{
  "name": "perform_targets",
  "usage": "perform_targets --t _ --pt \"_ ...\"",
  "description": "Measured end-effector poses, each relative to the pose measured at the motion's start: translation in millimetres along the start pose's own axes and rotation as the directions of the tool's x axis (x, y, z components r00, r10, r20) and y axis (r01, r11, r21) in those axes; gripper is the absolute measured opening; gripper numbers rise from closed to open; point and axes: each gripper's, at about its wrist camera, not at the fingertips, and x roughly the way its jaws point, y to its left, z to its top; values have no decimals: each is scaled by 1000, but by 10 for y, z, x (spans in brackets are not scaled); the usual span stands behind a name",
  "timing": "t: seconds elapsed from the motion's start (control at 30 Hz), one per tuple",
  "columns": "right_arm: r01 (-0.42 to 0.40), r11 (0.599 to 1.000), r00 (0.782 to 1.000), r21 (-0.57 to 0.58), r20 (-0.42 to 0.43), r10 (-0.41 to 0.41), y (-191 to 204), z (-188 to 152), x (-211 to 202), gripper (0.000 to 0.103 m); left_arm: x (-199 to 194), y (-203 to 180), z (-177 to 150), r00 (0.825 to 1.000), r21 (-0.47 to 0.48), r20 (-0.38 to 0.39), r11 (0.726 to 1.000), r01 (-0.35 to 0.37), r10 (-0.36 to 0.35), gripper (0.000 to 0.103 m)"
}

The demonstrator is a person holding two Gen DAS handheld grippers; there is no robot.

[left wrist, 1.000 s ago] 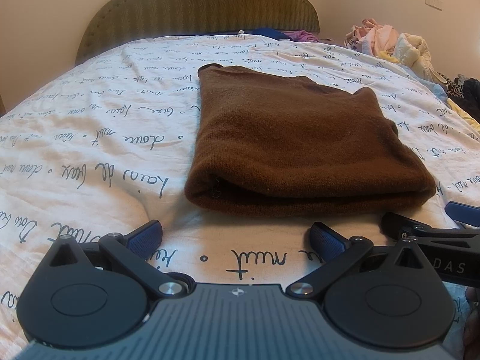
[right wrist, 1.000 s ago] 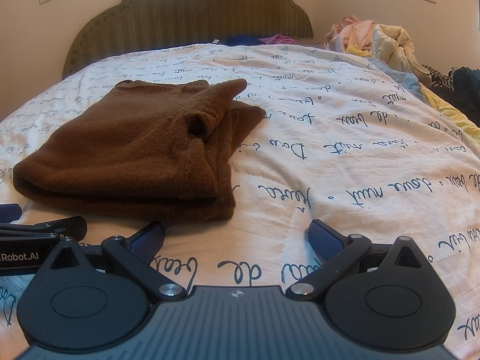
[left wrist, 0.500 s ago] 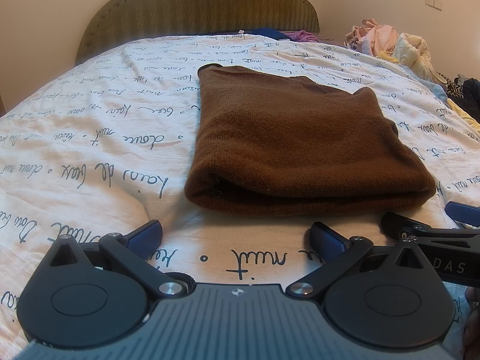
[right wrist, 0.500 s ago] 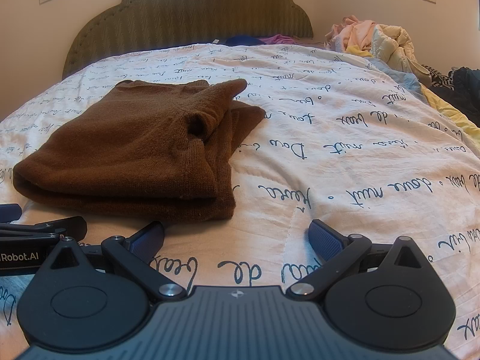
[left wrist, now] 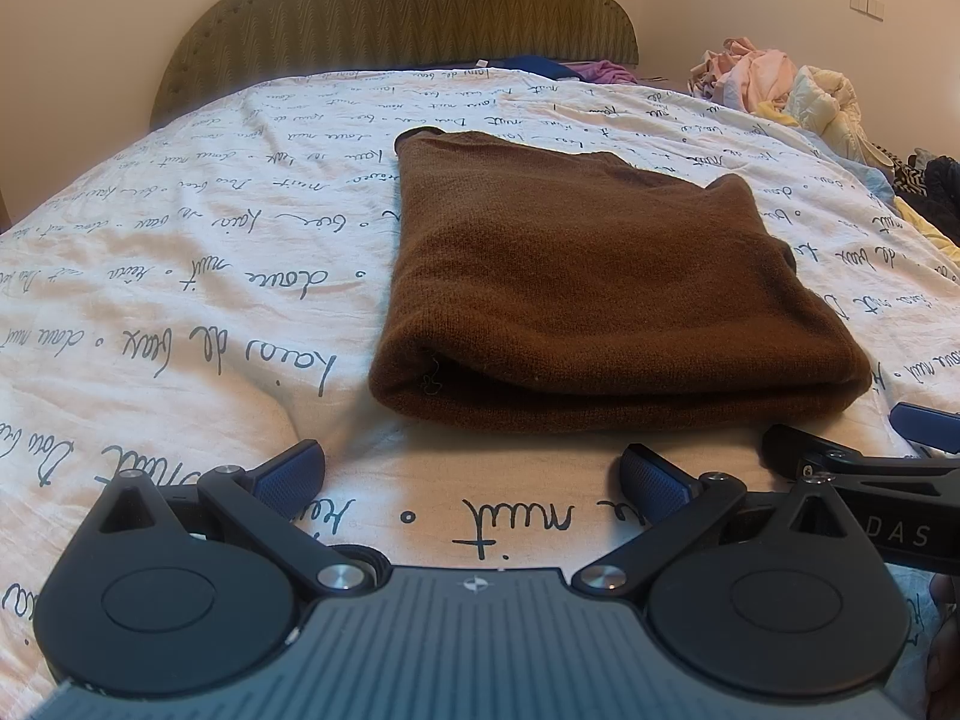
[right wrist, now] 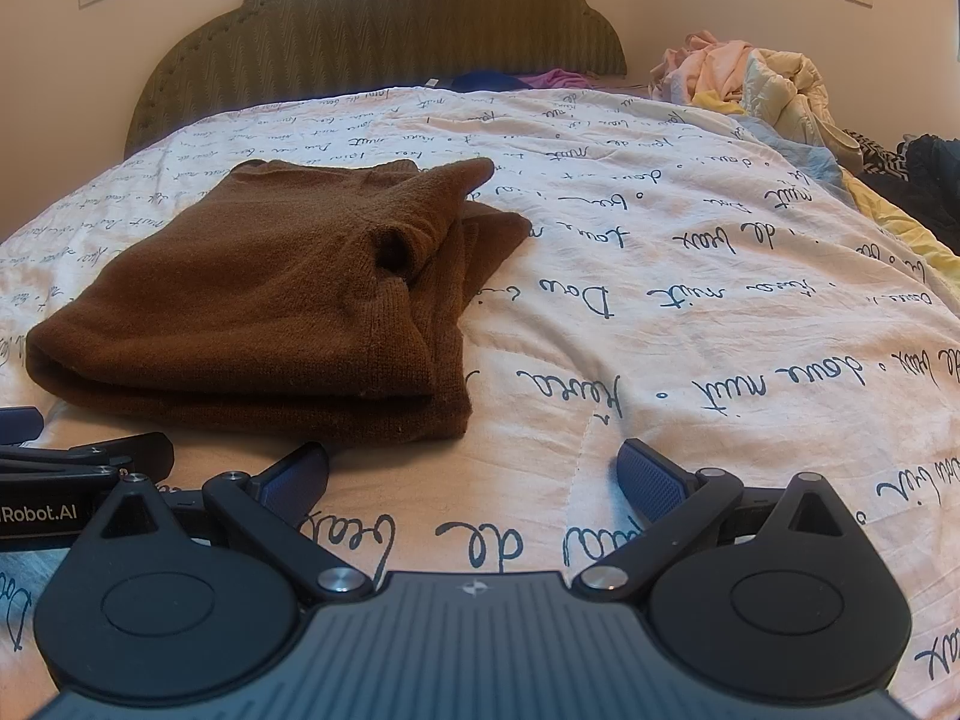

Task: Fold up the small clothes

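Observation:
A brown knitted garment (left wrist: 576,288) lies folded into a thick rectangle on the bed. In the right wrist view the brown garment (right wrist: 270,306) sits to the left, a sleeve cuff and corner sticking out on its right side. My left gripper (left wrist: 471,471) is open, just short of the garment's near folded edge, nothing between its fingers. My right gripper (right wrist: 474,471) is open too, over bare cover off the garment's near right corner. Each view catches the other gripper at its edge: the right gripper (left wrist: 852,450) and the left gripper (right wrist: 84,450).
The bed carries a white cover with script print (left wrist: 180,252) and a padded green headboard (right wrist: 372,30). A heap of loose clothes (right wrist: 756,78) lies at the far right, dark items (right wrist: 924,174) beside it. Blue and purple fabric (left wrist: 564,67) rests by the headboard.

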Motion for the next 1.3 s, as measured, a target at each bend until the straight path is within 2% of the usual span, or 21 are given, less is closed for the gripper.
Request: perform_targets --t 1.3 --pt "0 1000 1000 0 0 0 4 0 -2 103 -5 -19 1 1000 8 -10 1000 7 -7 103"
